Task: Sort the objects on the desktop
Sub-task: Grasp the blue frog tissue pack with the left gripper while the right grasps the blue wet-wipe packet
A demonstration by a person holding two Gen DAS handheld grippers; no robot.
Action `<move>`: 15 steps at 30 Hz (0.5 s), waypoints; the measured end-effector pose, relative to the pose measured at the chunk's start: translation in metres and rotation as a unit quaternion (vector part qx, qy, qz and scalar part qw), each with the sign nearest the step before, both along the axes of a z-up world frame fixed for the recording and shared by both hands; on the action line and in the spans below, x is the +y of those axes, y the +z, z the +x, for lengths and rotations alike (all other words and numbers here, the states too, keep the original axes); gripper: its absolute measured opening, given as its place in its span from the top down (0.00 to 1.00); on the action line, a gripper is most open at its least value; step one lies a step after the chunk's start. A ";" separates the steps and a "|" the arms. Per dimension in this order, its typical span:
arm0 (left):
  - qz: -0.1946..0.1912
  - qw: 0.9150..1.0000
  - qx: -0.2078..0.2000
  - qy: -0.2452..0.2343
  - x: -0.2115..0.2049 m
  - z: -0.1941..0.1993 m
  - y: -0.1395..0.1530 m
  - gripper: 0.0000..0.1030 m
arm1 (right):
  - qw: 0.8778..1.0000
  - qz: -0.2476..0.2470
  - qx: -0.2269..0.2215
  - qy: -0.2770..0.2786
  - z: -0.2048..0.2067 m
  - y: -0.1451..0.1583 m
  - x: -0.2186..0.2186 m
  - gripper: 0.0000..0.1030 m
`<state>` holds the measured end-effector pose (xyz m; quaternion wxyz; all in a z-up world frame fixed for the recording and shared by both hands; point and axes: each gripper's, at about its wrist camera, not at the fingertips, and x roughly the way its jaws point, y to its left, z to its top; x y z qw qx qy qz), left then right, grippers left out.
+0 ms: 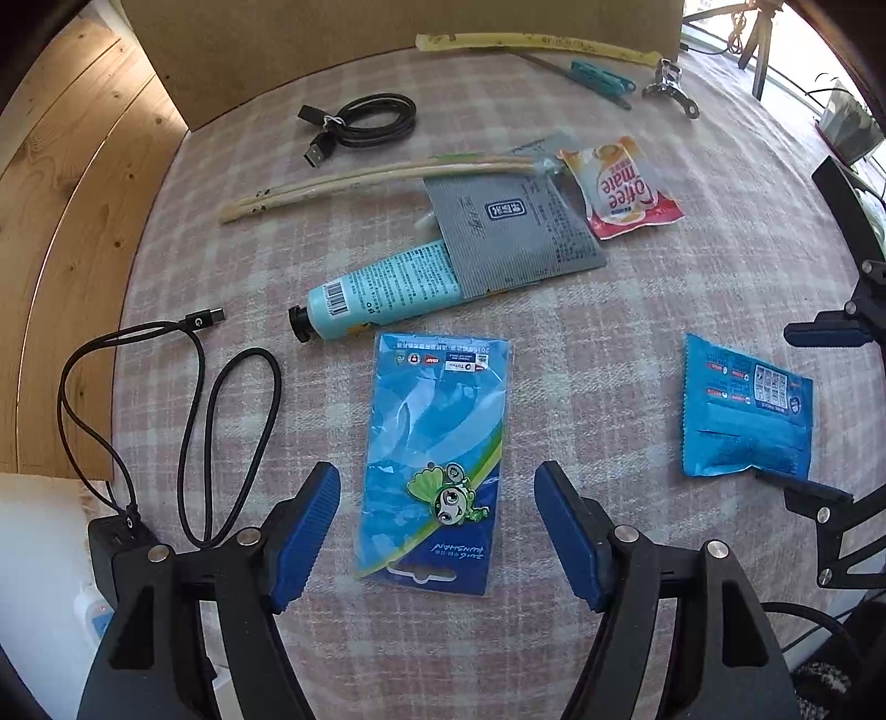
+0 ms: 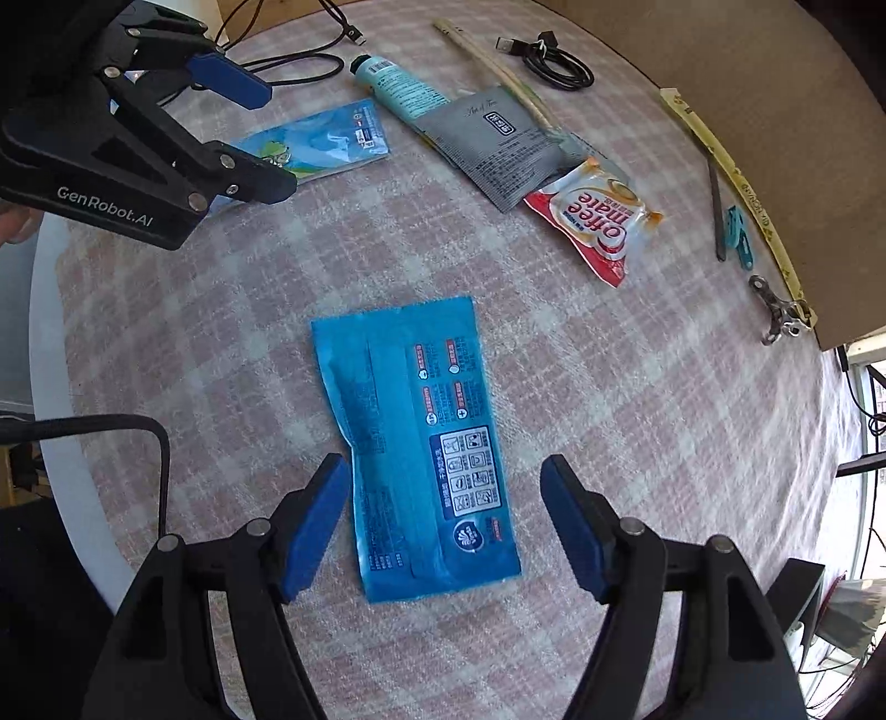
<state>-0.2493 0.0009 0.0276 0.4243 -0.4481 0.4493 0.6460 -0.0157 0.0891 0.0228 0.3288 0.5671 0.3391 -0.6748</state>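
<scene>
With both jaws wide and empty, the left gripper (image 1: 437, 531) should descend squarely over the badge card (image 1: 434, 459), and the right gripper (image 2: 446, 526) over the blue pouch (image 2: 421, 448) beside it.

Checked pink cloth on the table (image 1: 637, 343), objs scattered flat on it. Blue pin card (image 1: 434, 459) w/ green cartoon badge lies lengthwise, near side. Blue wipes pack (image 2: 421, 448) flat, back side up, well apart to its right. Teal tube (image 1: 382, 293), black cap pointing left, far end tucked under a grey sachet (image 1: 509, 232). Coffee-mate packet (image 1: 620, 188) red/white, touching the sachet's far corner. Pair of chopsticks (image 1: 365, 180) beside the sachet, angled. Coiled black USB cable (image 1: 371, 119) at far side; 2nd black cable (image 1: 221, 421) loose at left edge. Teal clip (image 1: 601, 75), metal tool (image 1: 670, 88), long yellow strip (image 1: 531, 44) along far edge.
</scene>
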 end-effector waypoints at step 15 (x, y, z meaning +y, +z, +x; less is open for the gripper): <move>0.010 0.998 -0.060 0.029 -0.007 -0.023 -0.011 0.47 | 0.999 -0.014 -0.042 -0.022 -0.038 -0.004 0.021 0.14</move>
